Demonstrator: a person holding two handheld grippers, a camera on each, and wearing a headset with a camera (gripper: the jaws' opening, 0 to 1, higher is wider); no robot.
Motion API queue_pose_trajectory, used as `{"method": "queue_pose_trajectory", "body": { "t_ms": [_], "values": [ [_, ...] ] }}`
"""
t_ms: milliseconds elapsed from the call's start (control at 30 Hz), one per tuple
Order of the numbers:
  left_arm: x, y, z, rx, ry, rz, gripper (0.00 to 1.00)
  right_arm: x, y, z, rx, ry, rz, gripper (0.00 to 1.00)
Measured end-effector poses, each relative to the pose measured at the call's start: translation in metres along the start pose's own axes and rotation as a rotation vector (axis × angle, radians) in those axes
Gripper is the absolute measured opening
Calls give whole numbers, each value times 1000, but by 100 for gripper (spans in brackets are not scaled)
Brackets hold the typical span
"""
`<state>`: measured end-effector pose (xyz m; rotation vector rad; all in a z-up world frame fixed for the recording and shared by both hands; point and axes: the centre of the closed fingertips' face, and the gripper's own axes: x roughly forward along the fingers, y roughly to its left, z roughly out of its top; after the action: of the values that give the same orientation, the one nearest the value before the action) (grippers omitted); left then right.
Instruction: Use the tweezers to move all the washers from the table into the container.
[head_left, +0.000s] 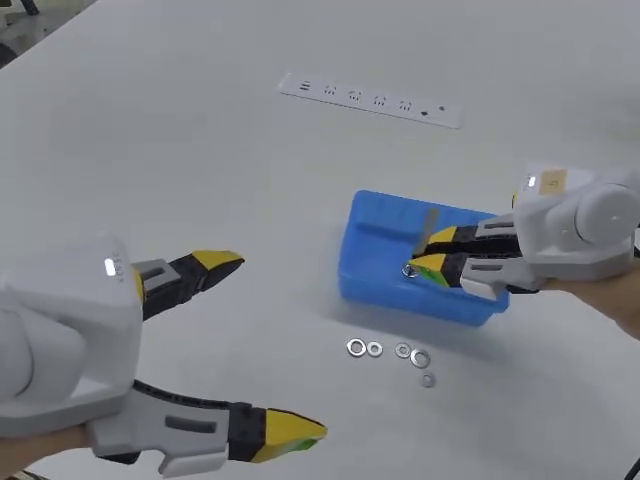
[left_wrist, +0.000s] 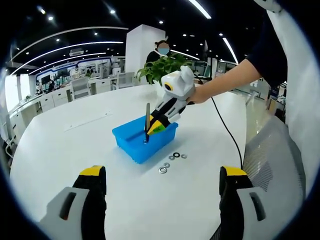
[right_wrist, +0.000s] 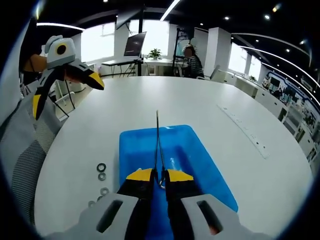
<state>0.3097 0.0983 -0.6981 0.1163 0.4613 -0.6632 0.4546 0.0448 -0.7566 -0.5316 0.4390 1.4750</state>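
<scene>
head view: your right gripper (head_left: 432, 258), at three o'clock, is clamped on the tweezers (head_left: 430, 225) over the blue container (head_left: 375, 215). a single washer (head_left: 408, 270) shows at the tweezers' lower end, inside the container's walls; you cannot tell whether it is pinched. five washers (head_left: 403, 350) lie in a short row on the white table (head_left: 200, 150), just at the container's six o'clock. your left gripper (head_left: 262, 346), at eight o'clock, is spread wide with nothing between its jaws. a power strip (head_left: 370, 100) lies at twelve o'clock, well apart.

left gripper view: the spread jaws frame the container near centre, with the tweezers upright in it and the washers at its four o'clock.

right gripper view: the jaws press together on the tweezers with the container straight ahead. the washers are at eight o'clock and the left gripper at ten o'clock.
</scene>
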Motion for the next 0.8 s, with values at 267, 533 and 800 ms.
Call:
{"method": "queue_pose_trajectory", "body": {
  "t_ms": [267,533,800],
  "values": [
    [7,7,15,13,-42,14,99,-4,2,6,-27,-5,-8,9],
    [32,27,53,94,-105,20,98,-12,2,14,-54,-10,-19,8],
    [61,43,82,125,-140,-45,88,-18,8,25,-80,-23,-11,8]
  ]
}}
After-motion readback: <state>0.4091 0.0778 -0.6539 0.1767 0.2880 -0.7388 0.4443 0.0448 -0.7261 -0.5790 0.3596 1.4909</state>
